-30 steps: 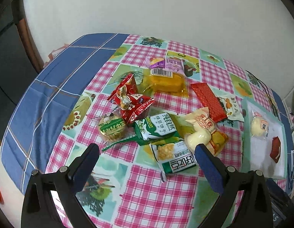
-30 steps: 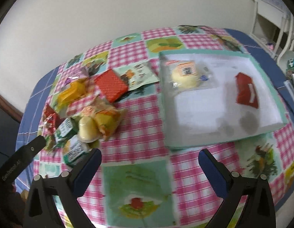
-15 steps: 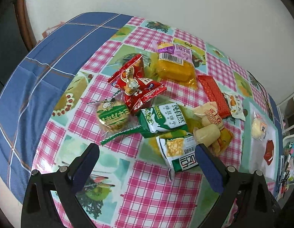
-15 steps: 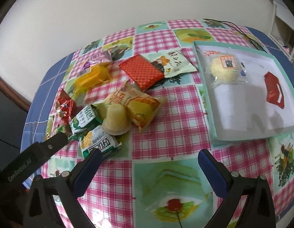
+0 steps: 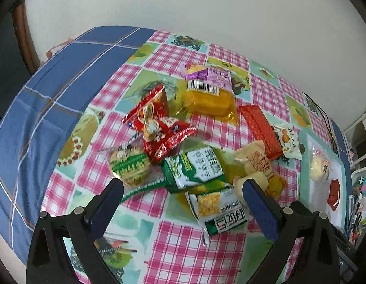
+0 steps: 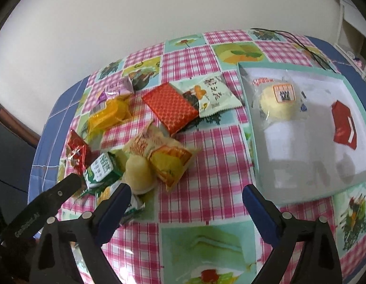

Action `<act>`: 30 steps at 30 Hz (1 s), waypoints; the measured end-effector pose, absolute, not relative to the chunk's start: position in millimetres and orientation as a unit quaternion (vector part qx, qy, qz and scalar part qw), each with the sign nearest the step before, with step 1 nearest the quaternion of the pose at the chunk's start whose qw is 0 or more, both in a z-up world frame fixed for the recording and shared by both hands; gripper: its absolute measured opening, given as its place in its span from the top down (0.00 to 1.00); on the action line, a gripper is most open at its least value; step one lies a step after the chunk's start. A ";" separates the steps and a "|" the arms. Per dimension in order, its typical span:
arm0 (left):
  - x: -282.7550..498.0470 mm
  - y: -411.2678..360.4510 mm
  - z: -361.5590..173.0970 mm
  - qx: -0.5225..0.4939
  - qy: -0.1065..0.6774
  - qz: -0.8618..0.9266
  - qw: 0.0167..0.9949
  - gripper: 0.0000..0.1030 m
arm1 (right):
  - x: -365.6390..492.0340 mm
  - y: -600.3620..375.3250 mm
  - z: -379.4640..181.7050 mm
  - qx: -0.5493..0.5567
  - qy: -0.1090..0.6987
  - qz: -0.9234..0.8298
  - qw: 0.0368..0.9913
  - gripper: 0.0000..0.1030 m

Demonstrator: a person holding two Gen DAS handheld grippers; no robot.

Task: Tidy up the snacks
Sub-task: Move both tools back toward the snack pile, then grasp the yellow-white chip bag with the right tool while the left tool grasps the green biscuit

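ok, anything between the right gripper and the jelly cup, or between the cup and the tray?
Nothing visible. The right gripper is open and empty, and the jelly cup sits just beyond its left finger. From there to the tray is bare tablecloth.

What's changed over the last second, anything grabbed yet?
Nothing grabbed. Both claws swung toward the snack pile; the right claw has just been closing slightly, nothing between its jaws. The left claw is open and empty. The tray holds its two snacks, unmoved.
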State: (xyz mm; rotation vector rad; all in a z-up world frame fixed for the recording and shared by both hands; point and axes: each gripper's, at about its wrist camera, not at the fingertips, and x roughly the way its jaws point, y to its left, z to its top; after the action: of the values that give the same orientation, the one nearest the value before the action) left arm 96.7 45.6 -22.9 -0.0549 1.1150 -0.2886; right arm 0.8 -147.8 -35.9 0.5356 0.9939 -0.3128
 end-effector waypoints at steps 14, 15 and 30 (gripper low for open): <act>135.7 63.0 -24.8 -0.018 0.535 -0.108 0.838 0.03 | 51.1 -145.9 -36.5 0.217 0.481 -0.109 0.842 0.21; 138.7 65.6 -28.3 -0.021 0.540 -0.103 0.835 0.03 | 54.4 -145.2 -38.3 0.216 0.484 -0.107 0.841 0.22; 158.7 87.7 -70.2 -0.055 0.599 -0.069 0.796 0.04 | 95.1 -138.8 -72.3 0.197 0.529 -0.081 0.821 0.22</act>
State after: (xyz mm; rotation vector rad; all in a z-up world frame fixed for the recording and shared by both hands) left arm 158.7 87.7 -70.2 -0.1184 1.2864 -0.1487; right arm 95.1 -138.8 -72.3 0.4200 1.1262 -0.1716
